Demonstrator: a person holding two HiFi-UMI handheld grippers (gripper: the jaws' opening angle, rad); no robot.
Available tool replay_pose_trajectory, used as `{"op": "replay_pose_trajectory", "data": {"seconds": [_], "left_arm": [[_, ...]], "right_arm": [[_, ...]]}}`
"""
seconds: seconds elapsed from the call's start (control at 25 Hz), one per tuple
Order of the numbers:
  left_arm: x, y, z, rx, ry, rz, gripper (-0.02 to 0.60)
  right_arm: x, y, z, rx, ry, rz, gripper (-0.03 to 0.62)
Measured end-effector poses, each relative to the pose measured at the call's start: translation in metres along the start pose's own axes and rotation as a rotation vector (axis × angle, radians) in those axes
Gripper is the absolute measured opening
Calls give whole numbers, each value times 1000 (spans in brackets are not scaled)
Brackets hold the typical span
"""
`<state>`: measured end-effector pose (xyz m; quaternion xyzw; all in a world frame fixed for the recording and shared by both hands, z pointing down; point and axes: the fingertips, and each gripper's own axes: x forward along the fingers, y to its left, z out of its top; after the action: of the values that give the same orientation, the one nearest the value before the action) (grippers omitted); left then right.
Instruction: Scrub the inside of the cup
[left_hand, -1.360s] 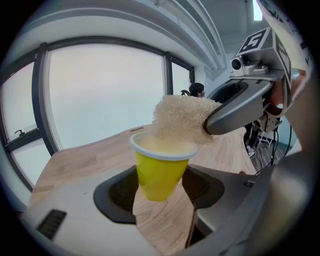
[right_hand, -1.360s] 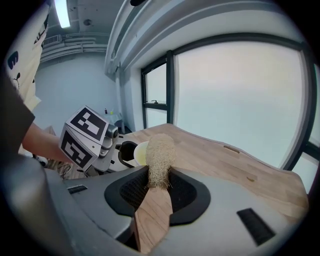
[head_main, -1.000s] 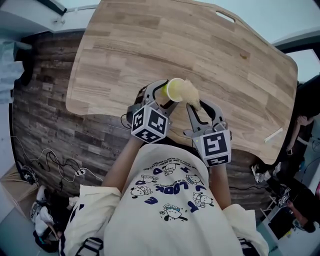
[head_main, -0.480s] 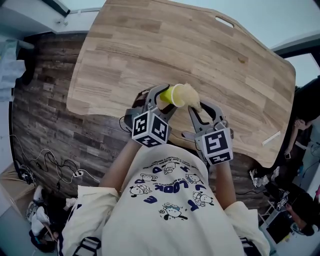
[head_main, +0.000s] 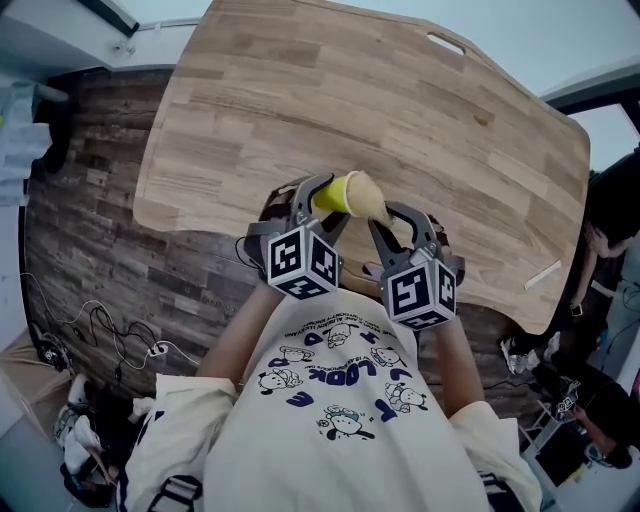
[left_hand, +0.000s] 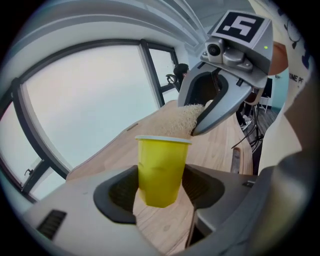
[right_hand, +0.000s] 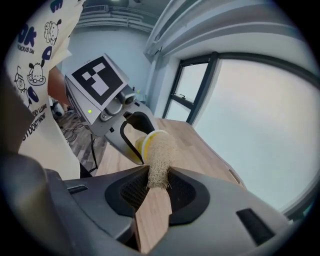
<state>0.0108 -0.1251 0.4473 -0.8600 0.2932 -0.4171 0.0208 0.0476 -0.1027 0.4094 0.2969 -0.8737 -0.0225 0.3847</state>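
Wooden pale-plank tabletop (head_main: 300, 90) fills the upper head view. Below it, a person's cream T-shirt (head_main: 340, 400) carries cartoon puppies and blue letters that seem to read "LOOK". At centre frame, the left gripper (head_main: 318, 205) clamps a smooth yellow plastic cup (head_main: 336, 193) with a pale rim. The right gripper (head_main: 388, 222) pinches a tan fibrous scrubber (head_main: 370, 198), whose far end sits in the cup's mouth.

Table: your pale wooden tabletop (head_main: 300, 100) fills the head view's upper centre; its corners are rounded.
Floor: dark plank floor (head_main: 90, 230) lies at your left, with loose cables (head_main: 150, 347) at lower left.
Windows: large dark-framed panes (left_hand: 85, 100) stand before you, giving flat white daylight.
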Motion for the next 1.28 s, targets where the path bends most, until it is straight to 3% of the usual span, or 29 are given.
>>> {"op": "replay_pose_trajectory", "data": {"seconds": [0.16, 0.32, 0.56, 0.92, 1.08, 1.28], "left_arm": [[1, 2, -1, 58, 47, 33, 293], [1, 5, -2, 106, 65, 46, 291], [-2, 3, 1, 291, 86, 91, 290], [-4, -5, 12, 507, 70, 128, 291], [-3, -8, 16, 572, 66, 125, 291], [-3, -9, 26, 654, 45, 128, 291]], "right_arm": [[4, 7, 0, -50, 19, 27, 87], [7, 8, 0, -25, 16, 78, 87], [11, 11, 0, 209, 28, 250, 86], [8, 11, -5, 465, 52, 400, 86], [4, 10, -4, 569, 39, 440, 86], [0, 5, -3, 624, 41, 467, 86]]}}
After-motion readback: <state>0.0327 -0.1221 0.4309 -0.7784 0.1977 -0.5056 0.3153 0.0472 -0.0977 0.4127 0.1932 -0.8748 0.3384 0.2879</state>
